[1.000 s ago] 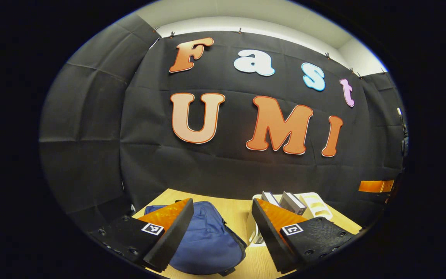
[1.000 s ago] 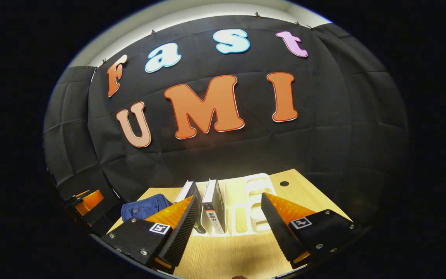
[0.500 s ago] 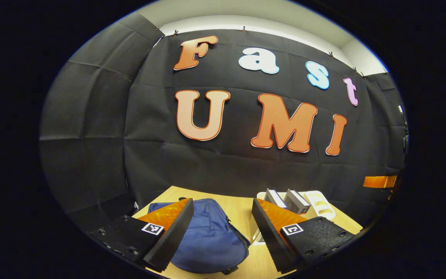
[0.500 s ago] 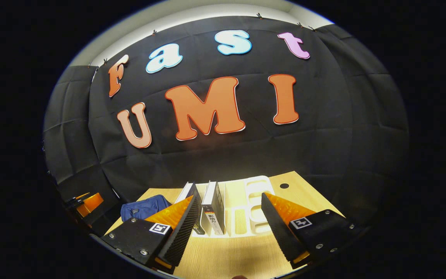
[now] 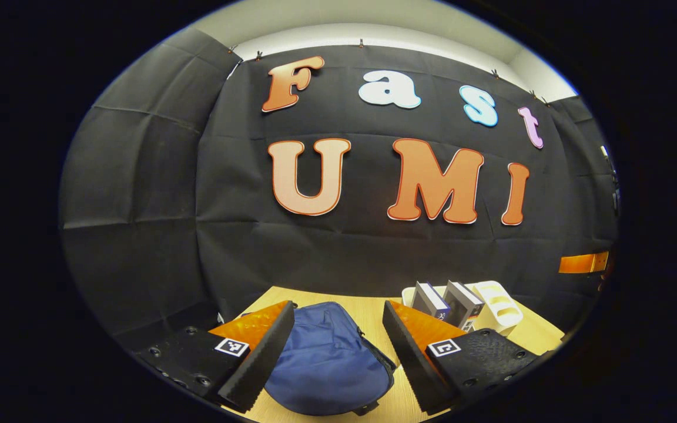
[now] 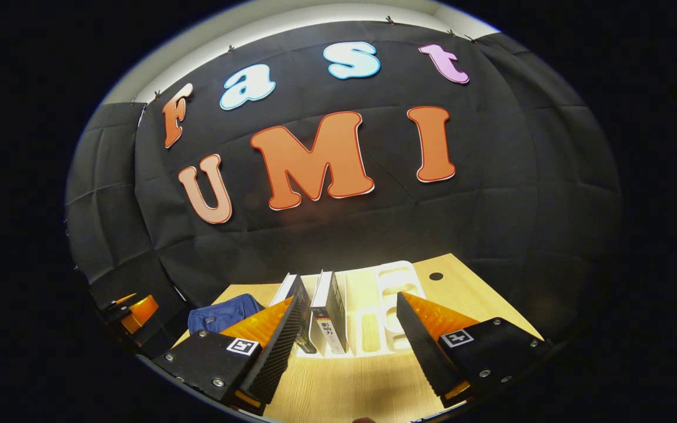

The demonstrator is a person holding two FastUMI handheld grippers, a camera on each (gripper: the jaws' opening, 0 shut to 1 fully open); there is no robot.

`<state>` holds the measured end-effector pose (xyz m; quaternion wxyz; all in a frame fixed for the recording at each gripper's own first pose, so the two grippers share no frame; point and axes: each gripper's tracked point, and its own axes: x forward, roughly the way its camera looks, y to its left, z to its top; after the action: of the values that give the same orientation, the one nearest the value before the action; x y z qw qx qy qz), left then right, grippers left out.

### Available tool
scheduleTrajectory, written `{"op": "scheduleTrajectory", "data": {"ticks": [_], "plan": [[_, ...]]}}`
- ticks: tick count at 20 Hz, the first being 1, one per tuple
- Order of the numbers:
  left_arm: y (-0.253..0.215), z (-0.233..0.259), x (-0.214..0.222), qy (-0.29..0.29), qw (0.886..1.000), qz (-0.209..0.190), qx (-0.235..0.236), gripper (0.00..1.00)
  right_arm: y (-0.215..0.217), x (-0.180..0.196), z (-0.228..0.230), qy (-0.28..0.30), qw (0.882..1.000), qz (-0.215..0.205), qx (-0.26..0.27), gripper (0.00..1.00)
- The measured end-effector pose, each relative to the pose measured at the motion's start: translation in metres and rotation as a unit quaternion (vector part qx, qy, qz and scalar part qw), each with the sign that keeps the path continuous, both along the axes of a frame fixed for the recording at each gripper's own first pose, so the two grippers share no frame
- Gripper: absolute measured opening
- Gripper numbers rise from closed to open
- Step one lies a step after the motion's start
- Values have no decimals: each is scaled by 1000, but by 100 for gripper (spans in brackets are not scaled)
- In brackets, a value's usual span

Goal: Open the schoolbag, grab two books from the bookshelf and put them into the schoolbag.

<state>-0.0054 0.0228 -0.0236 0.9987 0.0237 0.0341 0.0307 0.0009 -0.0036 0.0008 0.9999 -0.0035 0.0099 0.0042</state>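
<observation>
2 books (image 6: 318, 311) fill the bookshelf's (image 6: 394, 276) left slots (others free).

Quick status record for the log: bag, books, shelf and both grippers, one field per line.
schoolbag: blue, lying on the wooden table, looks closed
books: two, standing upright in the rack
bookshelf: white slotted rack, to the right of the bag
left gripper: open, holding nothing, pointed at the schoolbag
right gripper: open, holding nothing, facing the books
task stage: bag not yet opened, no book taken
</observation>
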Motion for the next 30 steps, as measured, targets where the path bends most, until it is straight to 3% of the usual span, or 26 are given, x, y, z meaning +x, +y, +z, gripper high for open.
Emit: {"op": "scheduleTrajectory", "data": {"ticks": [1, 3, 5, 9, 10, 12, 15, 18, 19, 21, 25, 27, 30], "plan": [[1, -4, 0, 4, 1000, 1, 0, 94, 0, -1, -2, 2, 1000, 0, 1, 96], [2, -9, 0, 12, 1000, 1, 1, 94, -1, 0, -4, 5, 1000, -1, 1, 100], [4, -14, 0, 18, 1000, 2, 10, 94, -1, 1, -6, 9, 1000, -2, 3, 97], [6, -25, -1, 27, 999, 9, 36, 95, -6, 0, -9, 10, 1000, -11, 2, 100], [7, -28, -2, 31, 999, 11, 40, 95, -8, 0, -11, 12, 1000, -13, -2, 96], [6, -36, -3, 39, 998, 11, 45, 95, -9, -1, -14, 17, 1000, -12, -4, 100], [6, -50, -4, 54, 998, 8, 40, 95, -11, -3, -17, 23, 1000, -12, 8, 96], [11, -56, -4, 61, 997, 16, 33, 94, -16, -4, -20, 26, 999, -17, 13, 100], [11, -56, -5, 60, 998, 15, 31, 94, -18, -4, -21, 25, 999, -18, 12, 96], [10, -57, -5, 60, 998, 13, 27, 94, -19, -3, -23, 22, 1000, -20, 8, 100], [-2, -59, -3, 48, 999, -1, 22, 94, -18, -3, -36, 33, 999, -18, -10, 96], [-1, -79, -1, 68, 996, -3, 63, 94, -16, -3, -40, 41, 999, -15, -4, 97], [-6, -120, 1, 120, 980, -20, 159, 95, -20, -2, -49, 51, 999, -16, 7, 96]]}}
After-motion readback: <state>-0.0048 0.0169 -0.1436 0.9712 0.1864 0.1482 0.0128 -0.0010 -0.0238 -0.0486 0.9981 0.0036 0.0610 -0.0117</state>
